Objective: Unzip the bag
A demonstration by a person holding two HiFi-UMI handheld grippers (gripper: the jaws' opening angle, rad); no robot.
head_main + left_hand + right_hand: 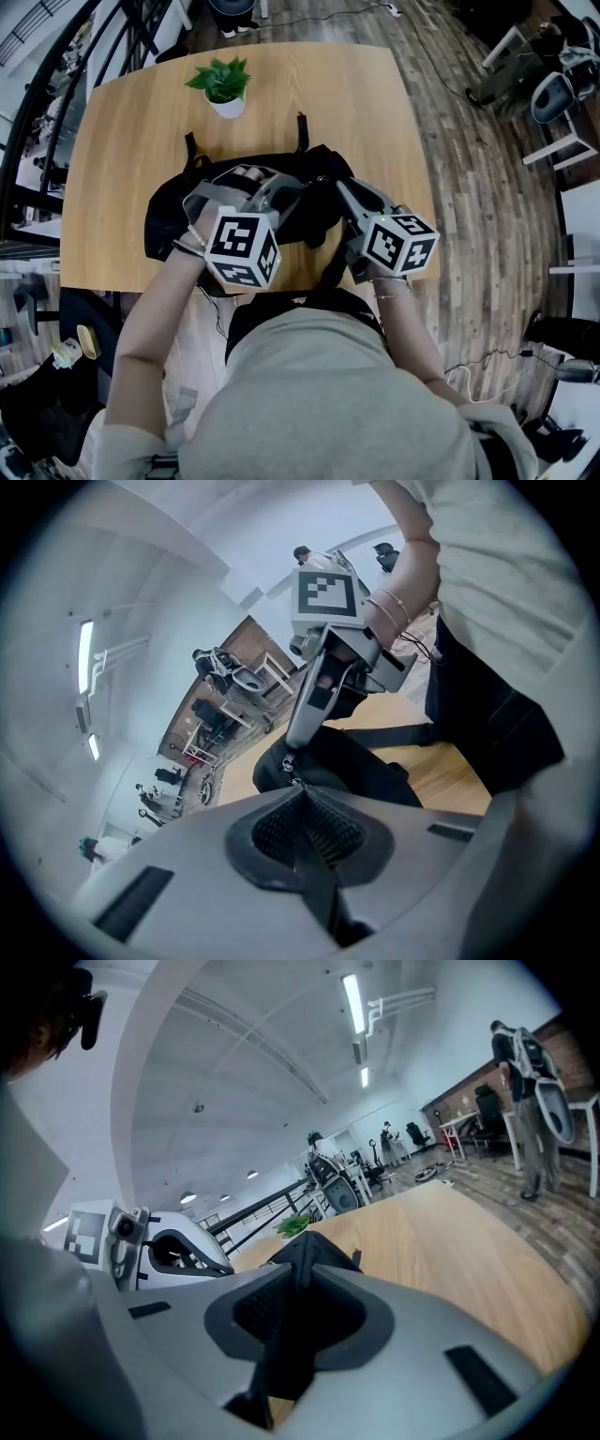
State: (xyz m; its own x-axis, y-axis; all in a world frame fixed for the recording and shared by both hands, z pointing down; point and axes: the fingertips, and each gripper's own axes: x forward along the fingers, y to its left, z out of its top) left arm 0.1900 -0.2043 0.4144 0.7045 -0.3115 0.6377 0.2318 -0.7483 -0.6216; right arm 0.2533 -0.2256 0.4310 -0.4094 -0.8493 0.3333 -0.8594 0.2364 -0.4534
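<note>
Wooden surface (375, 112) carried the black bag (169, 220) at its near edge, the right gripper's (302, 1241) jaws grasping its fabric, the left gripper's (302, 789) jaws clenched together.

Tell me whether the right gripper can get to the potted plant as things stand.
Probably not at once: the right gripper has its fingers shut on a fold of the black bag and would have to let go first. Past the bag, the table up to the potted plant looks unobstructed.
</note>
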